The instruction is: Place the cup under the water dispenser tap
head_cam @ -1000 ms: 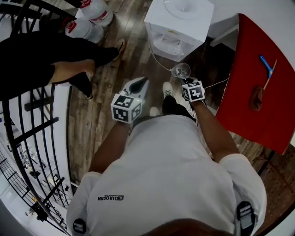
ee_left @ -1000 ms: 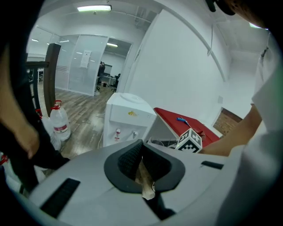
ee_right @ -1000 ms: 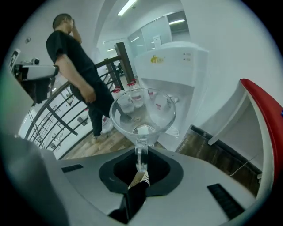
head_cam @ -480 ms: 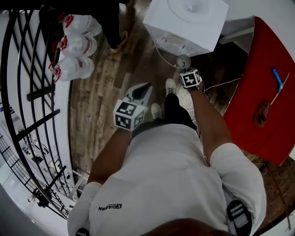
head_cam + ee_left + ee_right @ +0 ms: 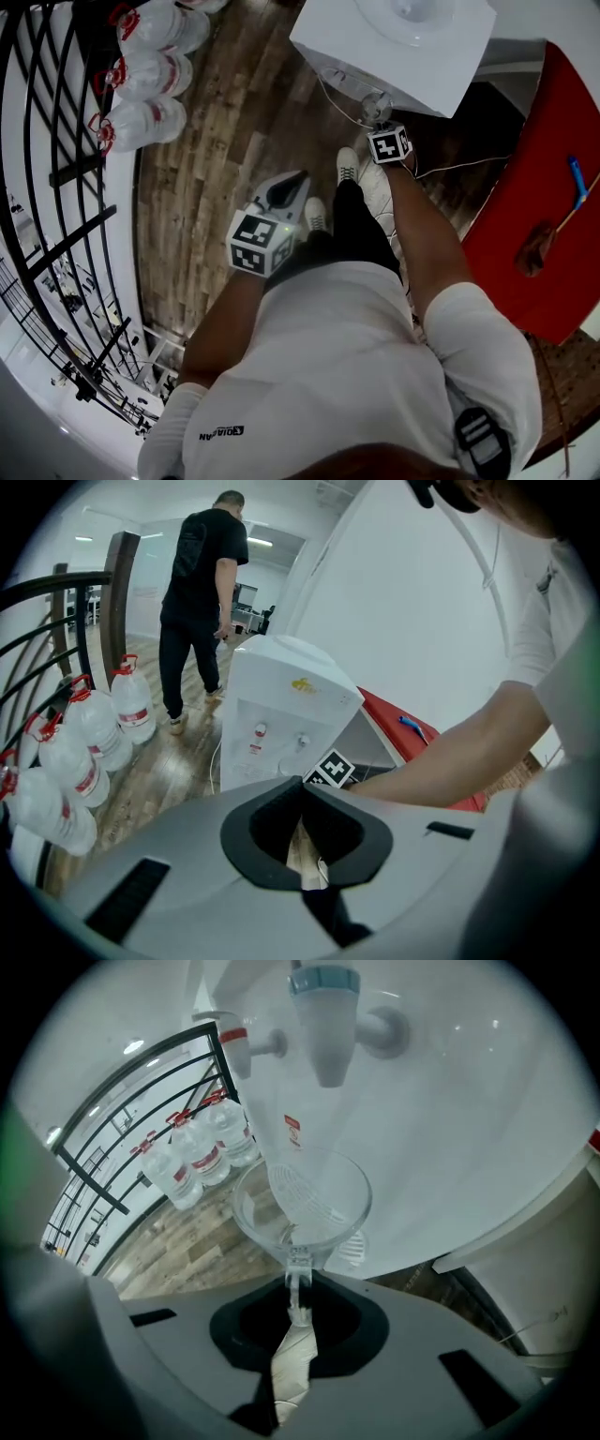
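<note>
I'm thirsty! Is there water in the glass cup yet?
Empty. In the right gripper view the clear cup has no water line; the white dispenser shows straight through it.

Office, water dispenser [image 5: 441, 66], water bottles [image 5: 141, 122], railing [image 5: 56, 253]

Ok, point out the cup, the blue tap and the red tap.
cup [image 5: 302, 1206], right gripper view, on its clear wall.
blue tap [image 5: 324, 1035], right gripper view, on its spout.
red tap [image 5: 240, 1054], right gripper view, on its spout.
</note>
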The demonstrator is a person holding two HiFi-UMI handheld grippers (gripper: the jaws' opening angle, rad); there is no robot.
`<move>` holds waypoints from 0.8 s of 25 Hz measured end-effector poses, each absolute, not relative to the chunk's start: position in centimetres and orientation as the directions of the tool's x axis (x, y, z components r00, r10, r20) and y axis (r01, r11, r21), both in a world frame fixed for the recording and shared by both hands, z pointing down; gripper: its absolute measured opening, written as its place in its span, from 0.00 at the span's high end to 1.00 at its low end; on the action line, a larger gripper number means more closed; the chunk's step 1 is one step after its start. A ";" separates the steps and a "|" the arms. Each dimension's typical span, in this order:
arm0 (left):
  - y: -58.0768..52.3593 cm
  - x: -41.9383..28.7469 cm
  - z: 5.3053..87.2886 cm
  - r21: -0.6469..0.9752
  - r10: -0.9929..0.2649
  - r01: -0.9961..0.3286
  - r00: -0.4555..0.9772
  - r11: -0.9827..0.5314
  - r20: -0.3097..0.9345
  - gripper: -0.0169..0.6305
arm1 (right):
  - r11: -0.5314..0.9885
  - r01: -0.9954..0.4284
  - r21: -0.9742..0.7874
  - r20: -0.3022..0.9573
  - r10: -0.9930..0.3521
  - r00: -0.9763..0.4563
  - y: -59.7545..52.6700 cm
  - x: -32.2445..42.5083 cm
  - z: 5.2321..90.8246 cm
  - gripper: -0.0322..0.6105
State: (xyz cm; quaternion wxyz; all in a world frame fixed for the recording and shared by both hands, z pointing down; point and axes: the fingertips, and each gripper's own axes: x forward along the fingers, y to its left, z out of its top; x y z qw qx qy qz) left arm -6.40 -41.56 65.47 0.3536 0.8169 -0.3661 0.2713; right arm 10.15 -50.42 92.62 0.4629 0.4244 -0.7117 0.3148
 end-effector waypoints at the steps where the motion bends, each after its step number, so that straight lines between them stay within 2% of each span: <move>1: -41.5 -6.4 65.6 0.384 -0.405 -0.791 0.584 -0.476 0.703 0.98 | 0.441 -0.896 -0.051 0.926 -0.315 -0.208 -50.8 10.1 92.8 0.89; 20: -39.7 -7.6 68.6 0.436 -0.332 -0.786 0.592 -0.437 0.734 0.98 | 0.434 -0.901 0.027 0.914 -0.376 -0.153 -54.1 9.6 96.4 0.89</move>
